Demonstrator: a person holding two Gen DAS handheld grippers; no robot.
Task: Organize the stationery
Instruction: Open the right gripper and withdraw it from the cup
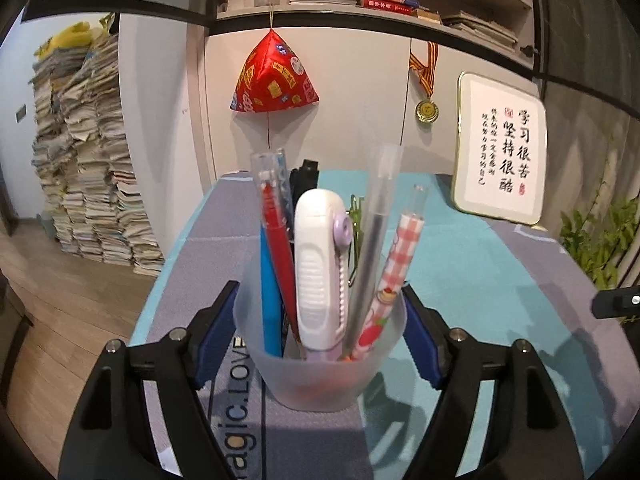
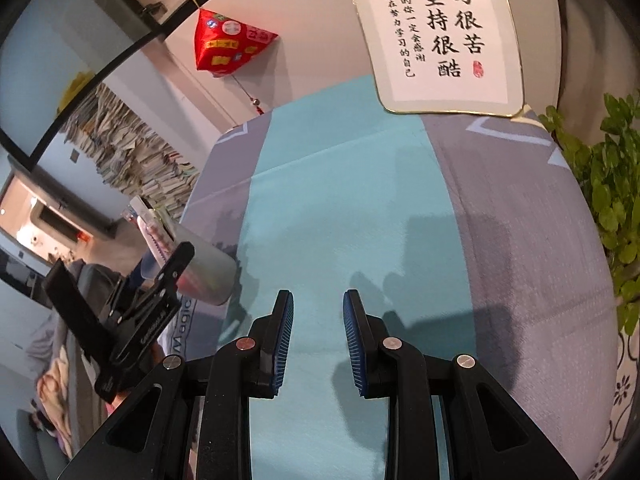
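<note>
A frosted plastic cup (image 1: 320, 380) stands on the teal and grey table mat (image 1: 500, 280). It holds a white and purple cutter-like tool (image 1: 320, 272), a red pen (image 1: 278, 248), a clear pen (image 1: 372, 232), a checked pen (image 1: 396, 264) and a blue item (image 1: 270, 300). My left gripper (image 1: 320, 294) flanks the cup, blue pads (image 1: 218, 336) close beside its walls, and it looks open. In the right wrist view the cup (image 2: 208, 268) and left gripper (image 2: 140, 312) sit at the left. My right gripper (image 2: 318, 298) hovers open over bare teal mat (image 2: 340, 200), with nothing between its fingers.
A framed calligraphy board (image 1: 500, 152) (image 2: 436, 36) leans at the back right. A green plant (image 1: 600, 240) (image 2: 612, 200) is at the right edge. A red pyramid ornament (image 1: 274, 80) hangs on the wall. Paper stacks (image 1: 88, 160) stand on the floor beyond the table's left edge.
</note>
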